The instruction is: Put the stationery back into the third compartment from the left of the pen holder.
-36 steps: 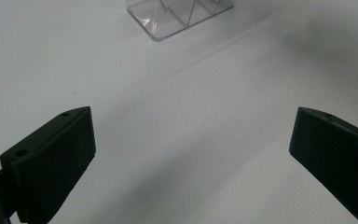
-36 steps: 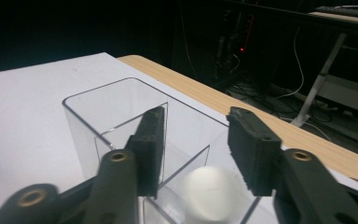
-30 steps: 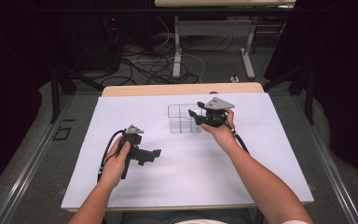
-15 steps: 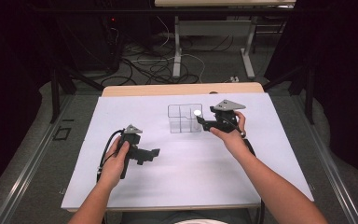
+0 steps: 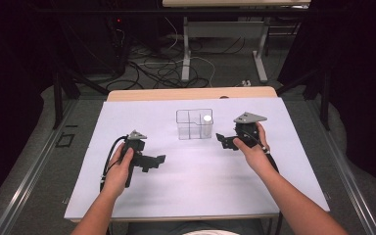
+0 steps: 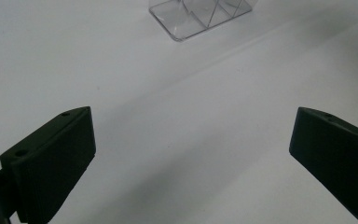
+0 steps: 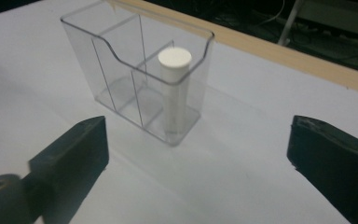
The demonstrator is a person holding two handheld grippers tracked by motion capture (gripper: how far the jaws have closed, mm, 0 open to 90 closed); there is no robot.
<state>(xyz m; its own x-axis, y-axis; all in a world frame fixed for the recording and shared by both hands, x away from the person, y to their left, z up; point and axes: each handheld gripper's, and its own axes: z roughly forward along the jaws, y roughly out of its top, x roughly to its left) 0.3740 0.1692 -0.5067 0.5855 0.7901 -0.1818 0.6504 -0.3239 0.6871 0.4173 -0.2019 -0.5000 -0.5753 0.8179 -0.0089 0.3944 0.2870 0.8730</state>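
A clear plastic box (image 5: 188, 128) with several compartments stands on the white table cover (image 5: 200, 191), toward the back. In its right-hand compartment a white cylinder (image 5: 206, 119) stands upright. In the right gripper view the cylinder (image 7: 175, 88) and box (image 7: 121, 70) lie just beyond the jaws. My right gripper (image 5: 223, 141) sits right of the box and apart from it. It is open, its jaws have just been opening, and nothing is between them (image 7: 196, 158). My left gripper (image 5: 159, 161) rests at the front left, open and empty (image 6: 191, 158), and the box (image 6: 200, 16) shows far ahead of it.
A strip of bare wooden tabletop (image 5: 191, 94) runs along the far edge of the white cover. Beyond it the floor holds cables (image 5: 161, 73) and another table's legs (image 5: 186, 49). Dark curtains close off both sides.
My right gripper has drawn back to the right, away from the box, and its jaws have opened. The white cylinder stays standing in the box. The left gripper has kept still.
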